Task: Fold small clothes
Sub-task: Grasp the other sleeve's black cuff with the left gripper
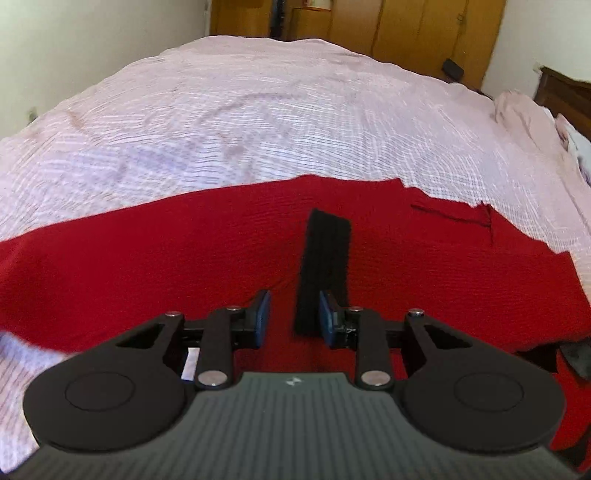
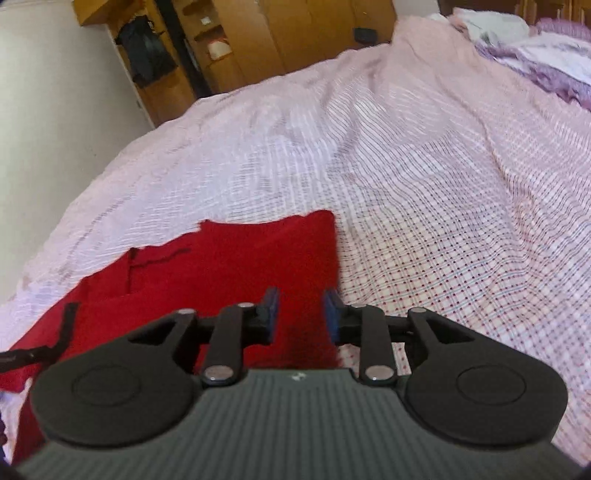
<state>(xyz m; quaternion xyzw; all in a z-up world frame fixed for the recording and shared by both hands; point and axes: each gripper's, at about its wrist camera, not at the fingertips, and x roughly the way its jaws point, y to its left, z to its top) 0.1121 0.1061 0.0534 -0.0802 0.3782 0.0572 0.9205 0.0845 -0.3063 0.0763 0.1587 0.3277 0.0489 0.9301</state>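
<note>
Right now a red garment (image 1: 184, 266) is lying spread flat on the near part of a bed, over a pink checked sheet (image 1: 277, 122) that is covering the whole mattress. From the left wrist view, the red cloth is filling the lower half, its far edge running from nine o'clock up through twelve and falling away toward three. A black strap (image 1: 325, 266) is lying on top of the cloth, running from the centre toward twelve o'clock. The left gripper (image 1: 294, 318) is hovering above the cloth with its blue pads (image 1: 263, 314) standing apart; the near end of the strap is showing in the gap, closer to the right-hand pad, and I cannot tell whether that pad is touching it. Nothing is being squeezed.

From the right wrist view, the red garment (image 2: 229, 266) is sitting toward nine o'clock, its corner reaching up near twelve and its right edge running down just inside the right-hand pad. The right gripper (image 2: 301, 314) is hanging over that edge with its pads parted and gripping nothing. A thin black strap (image 2: 62, 328) is trailing off at nine o'clock. Wooden cupboards (image 2: 295, 33) are standing beyond the bed at twelve, and rumpled purple bedding (image 2: 554, 55) is lying at two o'clock.
</note>
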